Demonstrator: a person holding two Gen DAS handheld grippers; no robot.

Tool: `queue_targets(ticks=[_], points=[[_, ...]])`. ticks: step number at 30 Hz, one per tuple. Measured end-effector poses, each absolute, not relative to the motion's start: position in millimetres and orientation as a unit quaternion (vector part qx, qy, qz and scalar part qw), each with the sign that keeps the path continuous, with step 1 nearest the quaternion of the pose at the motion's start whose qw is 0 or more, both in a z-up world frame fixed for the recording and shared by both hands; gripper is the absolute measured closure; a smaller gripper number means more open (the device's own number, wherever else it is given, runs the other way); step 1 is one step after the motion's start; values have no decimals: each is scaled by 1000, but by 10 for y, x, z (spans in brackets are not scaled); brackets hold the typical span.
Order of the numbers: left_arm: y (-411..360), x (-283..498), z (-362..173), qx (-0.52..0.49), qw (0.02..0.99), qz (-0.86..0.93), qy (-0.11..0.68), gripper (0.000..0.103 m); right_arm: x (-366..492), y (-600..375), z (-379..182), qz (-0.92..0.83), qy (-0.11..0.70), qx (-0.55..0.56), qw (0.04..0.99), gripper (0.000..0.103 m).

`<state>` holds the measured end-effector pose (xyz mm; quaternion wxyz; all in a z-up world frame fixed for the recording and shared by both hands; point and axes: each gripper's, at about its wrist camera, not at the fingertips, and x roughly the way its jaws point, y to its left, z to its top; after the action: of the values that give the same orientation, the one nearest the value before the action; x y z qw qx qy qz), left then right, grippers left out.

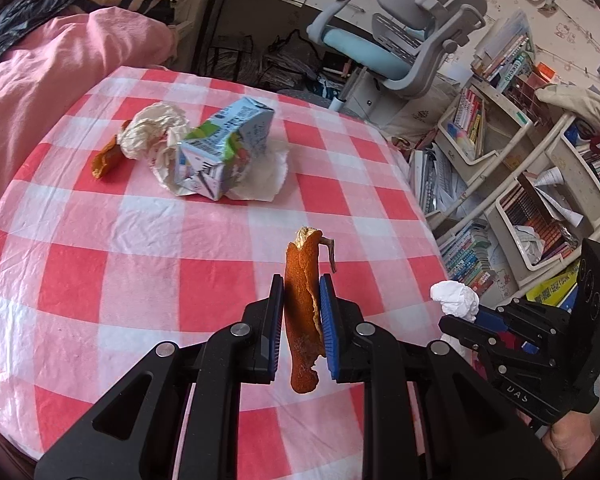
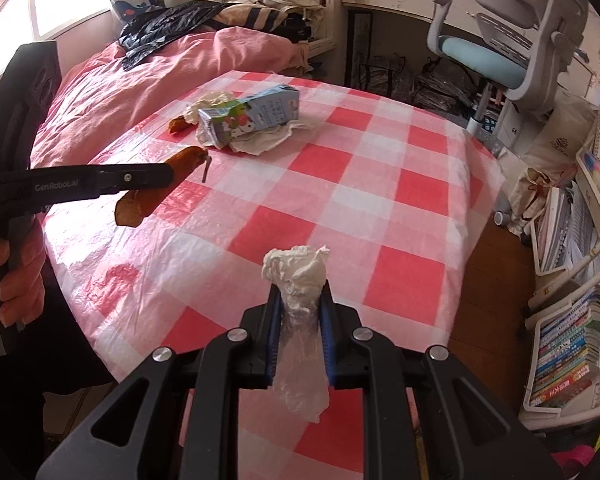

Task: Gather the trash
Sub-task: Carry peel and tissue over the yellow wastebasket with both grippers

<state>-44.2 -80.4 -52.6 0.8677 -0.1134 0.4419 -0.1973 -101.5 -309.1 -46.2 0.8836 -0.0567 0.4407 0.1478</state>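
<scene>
Left wrist view gives me my left tongs [image 1: 302, 294] clamped on a long strip of orange peel [image 1: 302, 320], which stands upright between the blue pads [image 1: 327, 320] and pokes out above and below them, clear of the bench. A small dark stem juts from its top at about 2 o'clock. At 3 o'clock of that grip I see my right tongs [image 1: 470, 312], pressed together on a crumpled white tissue [image 1: 454, 300] beyond the bench edge.

On the bench [image 1: 140, 240], covered with a red-and-white checked cloth, the rest of the trash sits in one cluster at 11 o'clock from my left tongs: a crushed blue-and-green drink carton [image 1: 224, 148] lying on a flat white napkin [image 1: 266, 180], a ball of crumpled cream paper [image 1: 152, 132] touching its left side, and a second piece of orange peel [image 1: 106, 160] just beside that paper at its 8 o'clock.

From the right wrist camera, my right tongs [image 2: 300, 294] grip the tissue [image 2: 296, 276], whose twisted tail hangs down between the pads. My left tongs [image 2: 172, 174] come in from 9 o'clock with the peel [image 2: 148, 196] hanging over the bench's left edge; a hand [image 2: 8, 264] holds the handle. The carton [image 2: 252, 114] lies at 12 o'clock, well apart from both tongs. A pink quilt [image 2: 112, 92] lies behind the bench at 10 o'clock, and a grey-and-blue chair [image 2: 512, 40] stands at 2 o'clock.
</scene>
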Motion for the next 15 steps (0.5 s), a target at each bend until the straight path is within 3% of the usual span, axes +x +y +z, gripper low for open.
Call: queue_targets(ticks=[12, 15], points=[[-2219, -845, -436, -84, 828, -326, 448, 86, -1420, -4417, -635, 39, 478, 44, 877, 84], [-2671, -955, -472, -74, 816, -353, 453, 86, -1482, -4685, -740, 21, 492, 82, 867, 71]])
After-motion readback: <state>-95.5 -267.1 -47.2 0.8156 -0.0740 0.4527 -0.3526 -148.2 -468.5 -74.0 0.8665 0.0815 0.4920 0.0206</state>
